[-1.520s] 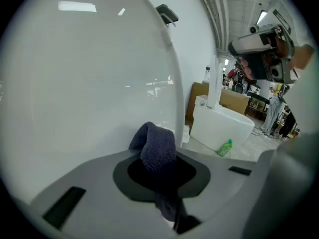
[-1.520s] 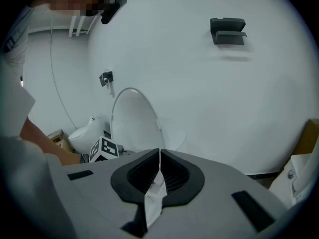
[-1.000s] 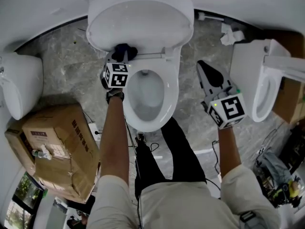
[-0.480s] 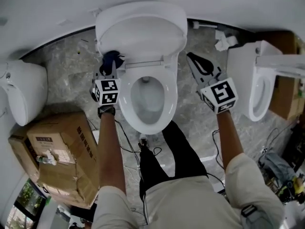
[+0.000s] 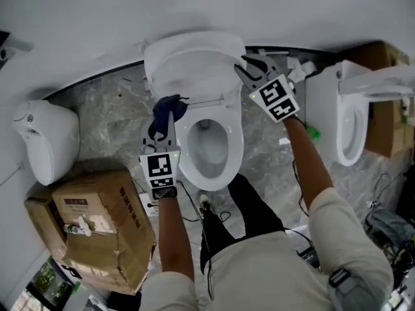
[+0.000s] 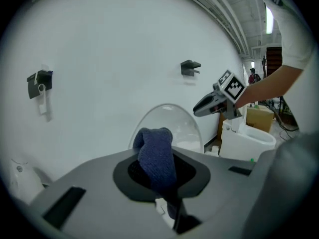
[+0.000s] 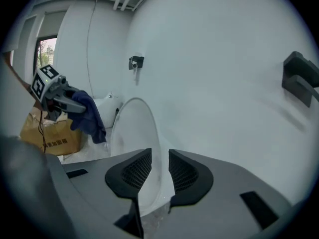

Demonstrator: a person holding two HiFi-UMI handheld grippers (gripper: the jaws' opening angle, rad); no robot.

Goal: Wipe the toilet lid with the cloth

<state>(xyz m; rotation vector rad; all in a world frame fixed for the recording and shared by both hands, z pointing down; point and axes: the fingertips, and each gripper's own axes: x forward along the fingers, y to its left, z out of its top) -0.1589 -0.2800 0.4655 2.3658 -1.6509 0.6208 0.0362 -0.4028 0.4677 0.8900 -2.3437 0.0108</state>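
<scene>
Grey marbled floor (image 5: 110, 118) and white wall (image 5: 97, 18) frame the white ceramic toilet (image 5: 225, 167), its oval white plastic lid (image 5: 194, 60) raised. My left gripper (image 5: 162, 127) is clamped on the dark blue knitted cloth (image 5: 167, 105), which has risen from the lid's lower left corner and hangs near it, apart. My right gripper (image 5: 249, 66) has crossed to the lid's right edge — jaws opening, the rim between them, pads not pressing. Judgement: the lid is about to be steadied — wiping has not begun.
</scene>
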